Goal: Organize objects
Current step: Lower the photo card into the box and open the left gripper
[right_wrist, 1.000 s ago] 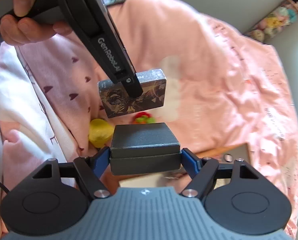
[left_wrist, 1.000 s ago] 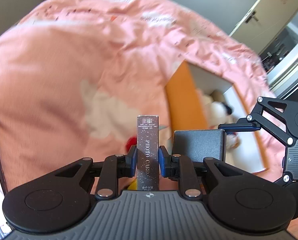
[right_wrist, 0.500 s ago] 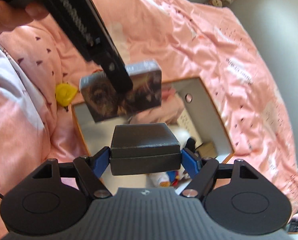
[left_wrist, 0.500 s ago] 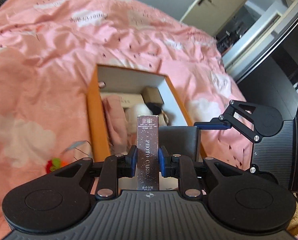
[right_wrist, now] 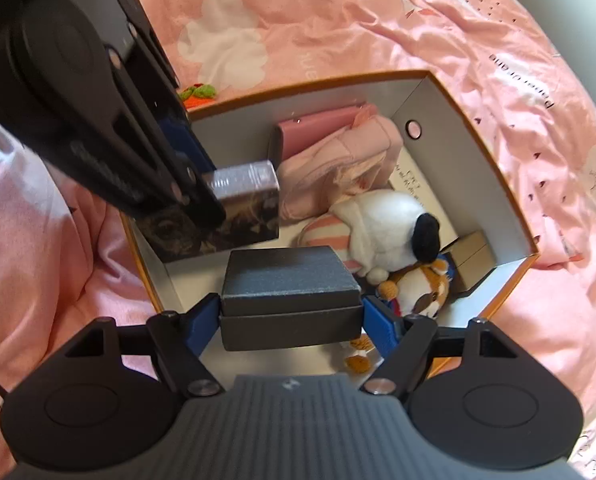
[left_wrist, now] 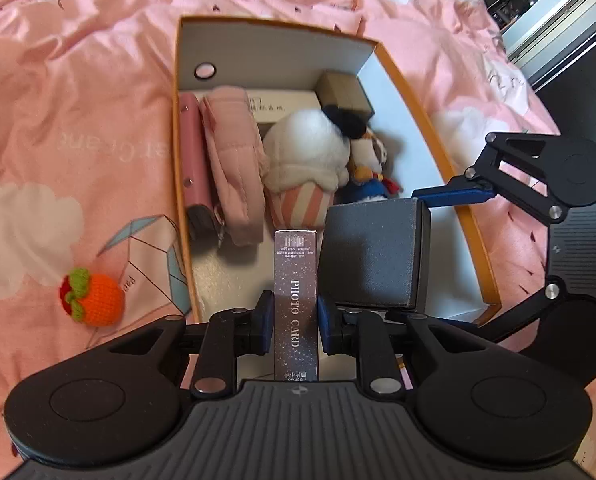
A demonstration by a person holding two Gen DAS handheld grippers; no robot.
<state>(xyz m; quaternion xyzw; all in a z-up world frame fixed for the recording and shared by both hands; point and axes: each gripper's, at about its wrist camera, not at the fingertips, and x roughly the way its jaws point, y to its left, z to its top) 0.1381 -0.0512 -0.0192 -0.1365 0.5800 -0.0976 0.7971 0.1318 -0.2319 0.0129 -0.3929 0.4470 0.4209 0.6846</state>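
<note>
Now swung from the bedspread to above the open box [left_wrist: 474,240]: left hand-held gripper [left_wrist: 295,322] pinching photo card pack [left_wrist: 295,280], right hand-held gripper [right_wrist: 291,314] pinching grey case [right_wrist: 289,300]; probably ready for lowering.

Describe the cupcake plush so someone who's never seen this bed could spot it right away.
On the pink bedspread sits an open orange cardboard box with a white inside. The cupcake plush lies in its middle, between the folded pink fabric and a small character plush toy. It alone has fluffy white frosting over a pink-and-white striped base.
</note>
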